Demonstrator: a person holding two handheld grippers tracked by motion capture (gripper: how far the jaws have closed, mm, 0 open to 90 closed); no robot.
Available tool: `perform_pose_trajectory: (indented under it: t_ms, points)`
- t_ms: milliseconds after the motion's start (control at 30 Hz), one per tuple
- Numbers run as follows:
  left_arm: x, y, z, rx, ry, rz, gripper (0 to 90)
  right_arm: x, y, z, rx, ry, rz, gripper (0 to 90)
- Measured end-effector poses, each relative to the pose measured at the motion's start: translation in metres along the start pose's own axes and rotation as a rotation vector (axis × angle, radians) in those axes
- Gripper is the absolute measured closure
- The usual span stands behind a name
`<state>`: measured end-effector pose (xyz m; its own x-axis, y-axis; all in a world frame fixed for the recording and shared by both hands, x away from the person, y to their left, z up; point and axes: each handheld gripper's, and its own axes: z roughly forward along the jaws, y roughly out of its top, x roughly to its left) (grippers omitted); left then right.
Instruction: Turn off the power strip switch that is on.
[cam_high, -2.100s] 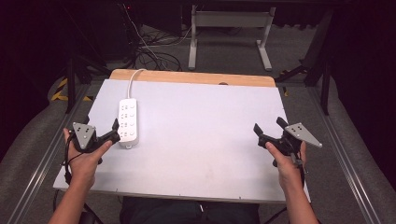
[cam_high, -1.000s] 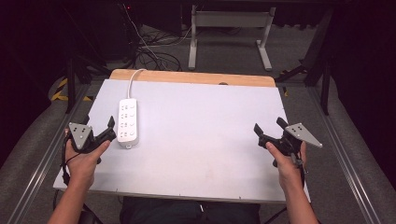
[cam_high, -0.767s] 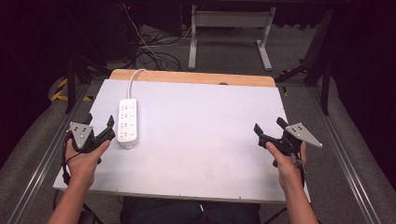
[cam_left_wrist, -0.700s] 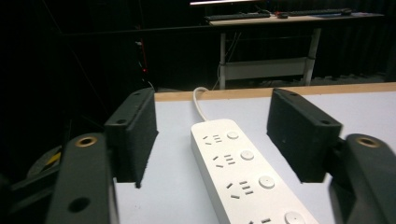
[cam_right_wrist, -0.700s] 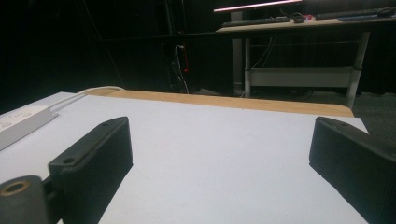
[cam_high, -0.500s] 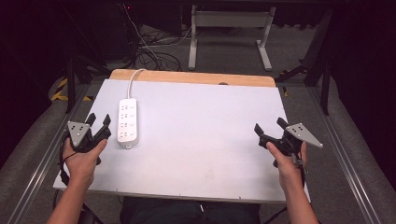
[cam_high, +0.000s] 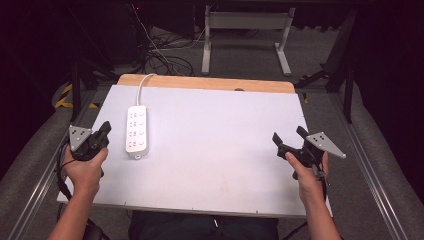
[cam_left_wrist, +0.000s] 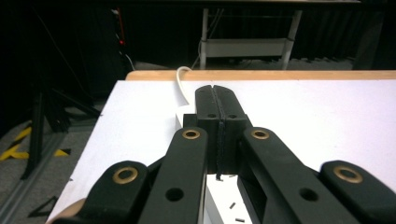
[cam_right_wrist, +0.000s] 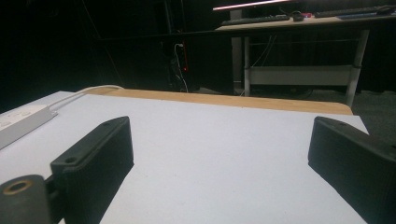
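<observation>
A: Power strip (cam_high: 137, 129), white, lies flat on the left half of the white desk (cam_high: 215, 150), long side running front to back, its cord (cam_high: 141, 86) looping off over the wooden strip (cam_high: 205, 83) at the far edge.

B: And the left claw (cam_high: 104, 131)?

A: Held at the desk's left edge, just beside the strip's near end. In the left gripper view its jaws are pressed together with nothing between them, and the strip shows beyond and below them.

B: The right claw (cam_high: 288, 137)?

A: Near the right edge, well apart from the strip. In the right gripper view its jaws stand wide apart, gripping nothing, over bare desk.

B: Room to move?

A: Centre and right of the desk lie bare from the front edge to the wooden strip. Dark floor, cables and a metal frame (cam_high: 246, 31) lie beyond.
</observation>
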<state>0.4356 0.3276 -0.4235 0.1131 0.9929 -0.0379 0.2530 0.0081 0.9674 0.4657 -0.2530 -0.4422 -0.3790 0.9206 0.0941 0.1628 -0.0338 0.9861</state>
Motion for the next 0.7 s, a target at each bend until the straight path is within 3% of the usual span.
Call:
perform_pose_trajectory:
  t_ms: [133,367,700]
  points:
    - [0.001,0.006,0.002,0.011,-0.016,-0.009,90.0,0.001,0.0,0.0,0.0,0.0,-0.001,7.3]
    - [-0.001,0.022,0.012,0.057,-0.03,0.03,90.0,0.0,-0.001,-0.002,-0.001,0.002,0.01,7.5]
    - [-0.006,0.04,0.046,0.112,-0.063,0.079,90.0,0.0,0.0,-0.002,0.0,0.0,0.005,7.9]
